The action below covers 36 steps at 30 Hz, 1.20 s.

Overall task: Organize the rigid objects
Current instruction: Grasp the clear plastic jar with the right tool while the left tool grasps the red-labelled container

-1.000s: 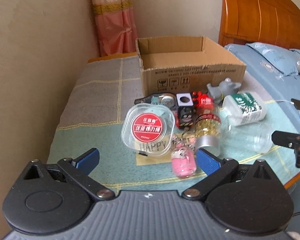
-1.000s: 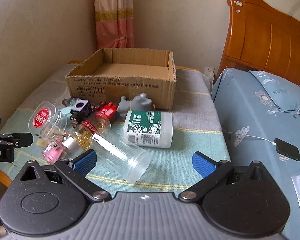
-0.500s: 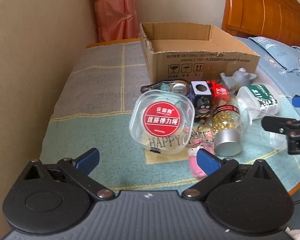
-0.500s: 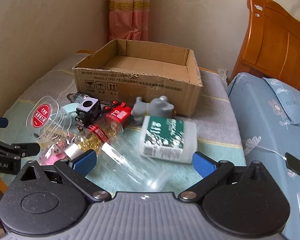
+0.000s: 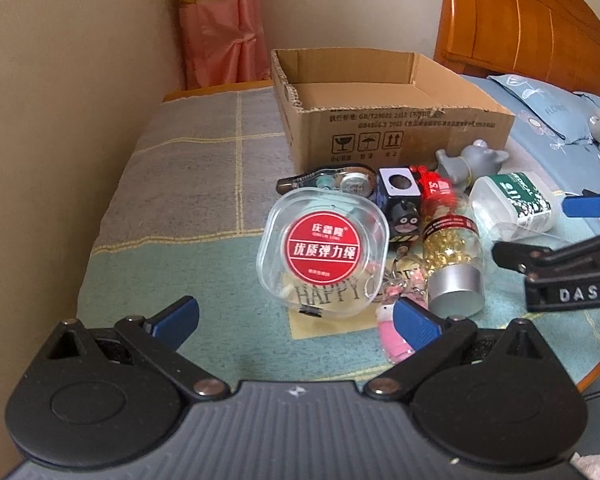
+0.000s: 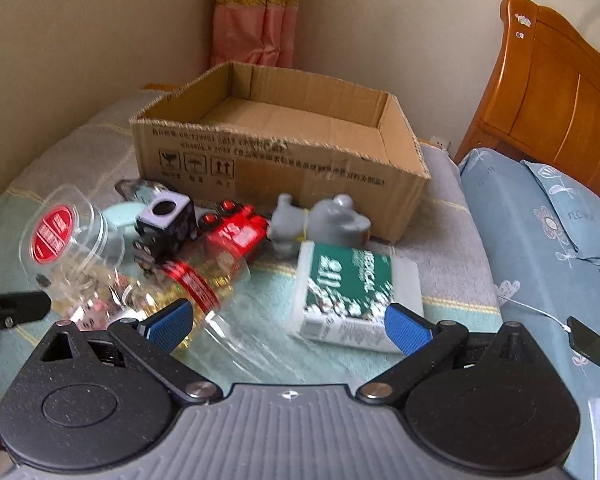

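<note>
Centre of the left wrist view, a clear tub (image 5: 326,254) with a red round label in Chinese characters lies over a card (image 5: 332,300) reading "HAPPY", before the open cardboard box (image 5: 384,120). At lower centre of the right view lies a white bottle (image 6: 356,296) marked "MEDICAL". The left gripper (image 5: 296,322) and right gripper (image 6: 288,326) both have fingers apart, empty; the right one reads "DAS" at the left view's right edge.

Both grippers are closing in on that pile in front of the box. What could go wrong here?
The clear glass and capsule bottle lie on their sides, so a nudge from the open right gripper might roll them. The clear tub leans tilted on the pile; the open left gripper may tip it. The items touch, so one grab could drag neighbours.
</note>
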Each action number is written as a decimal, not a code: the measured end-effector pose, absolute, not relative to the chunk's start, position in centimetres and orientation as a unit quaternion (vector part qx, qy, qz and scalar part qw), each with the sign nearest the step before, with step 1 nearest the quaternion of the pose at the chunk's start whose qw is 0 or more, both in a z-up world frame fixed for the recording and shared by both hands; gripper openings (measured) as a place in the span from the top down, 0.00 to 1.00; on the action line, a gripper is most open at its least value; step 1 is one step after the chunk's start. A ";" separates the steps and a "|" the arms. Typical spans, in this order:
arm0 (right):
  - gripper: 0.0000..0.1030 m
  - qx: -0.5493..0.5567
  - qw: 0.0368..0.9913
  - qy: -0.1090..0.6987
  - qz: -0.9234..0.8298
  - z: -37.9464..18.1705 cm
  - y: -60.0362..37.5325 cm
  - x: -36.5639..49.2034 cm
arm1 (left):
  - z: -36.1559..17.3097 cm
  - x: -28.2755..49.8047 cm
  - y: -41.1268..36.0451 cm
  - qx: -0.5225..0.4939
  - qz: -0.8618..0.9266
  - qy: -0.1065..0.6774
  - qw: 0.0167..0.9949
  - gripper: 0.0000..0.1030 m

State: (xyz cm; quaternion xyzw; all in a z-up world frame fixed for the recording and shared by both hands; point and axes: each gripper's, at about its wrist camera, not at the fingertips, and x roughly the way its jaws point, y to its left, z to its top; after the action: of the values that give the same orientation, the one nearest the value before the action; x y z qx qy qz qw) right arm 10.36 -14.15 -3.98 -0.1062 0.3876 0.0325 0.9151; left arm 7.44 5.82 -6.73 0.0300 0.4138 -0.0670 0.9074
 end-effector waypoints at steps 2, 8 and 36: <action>0.00 -0.114 0.914 0.387 0.026 -4.0 -14.5 9.7 | -6.7 7.4 5.6 0.030 -0.070 0.414 0.907 0.01; 0.00 -0.116 0.912 0.394 0.009 -4.3 -16.6 7.4 | -6.8 7.3 4.9 0.039 -0.078 0.414 0.906 0.01; 0.00 -0.030 0.909 0.415 0.037 -7.6 -20.7 6.0 | -7.3 9.8 3.6 0.116 -0.118 0.364 0.916 0.02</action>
State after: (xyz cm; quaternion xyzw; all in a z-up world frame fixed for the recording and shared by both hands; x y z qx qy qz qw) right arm 6.03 -20.71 -7.64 -0.0299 0.4149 0.0367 0.9086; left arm 9.77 3.62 -7.27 0.1163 0.3643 -0.1178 0.9165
